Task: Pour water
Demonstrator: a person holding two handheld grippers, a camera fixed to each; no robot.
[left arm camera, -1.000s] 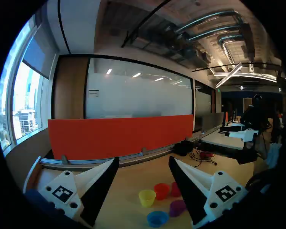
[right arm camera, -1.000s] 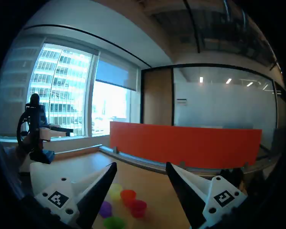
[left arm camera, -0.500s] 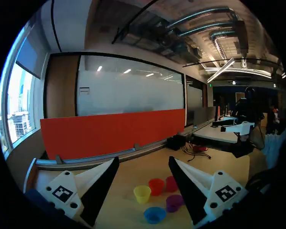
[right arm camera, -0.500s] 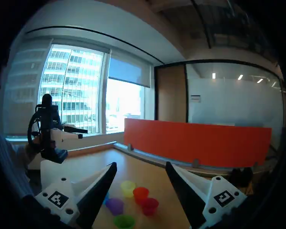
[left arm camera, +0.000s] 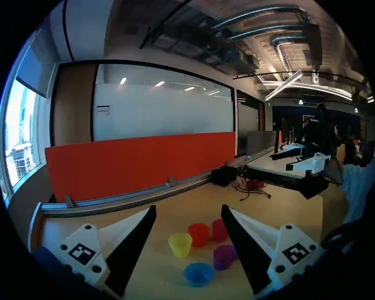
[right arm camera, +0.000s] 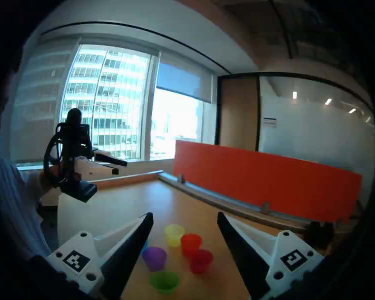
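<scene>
Left gripper: jaws wide open, empty. Right gripper: likewise. Clustered on surface ahead: yellow cup, blue cup, red cup, pink cup, purple cup. Judged light, thin plastic, easily tipped or crushed; take one mid-wall, gentle squeeze.

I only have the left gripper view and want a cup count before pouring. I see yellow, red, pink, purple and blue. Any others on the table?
Observer: Yes, a green cup. It stands nearest the right gripper, just in front of the purple cup and the pink cup.
Operator: Is that gripper carrying anything?
Observer: No. Its jaws are open with nothing between them.
</scene>
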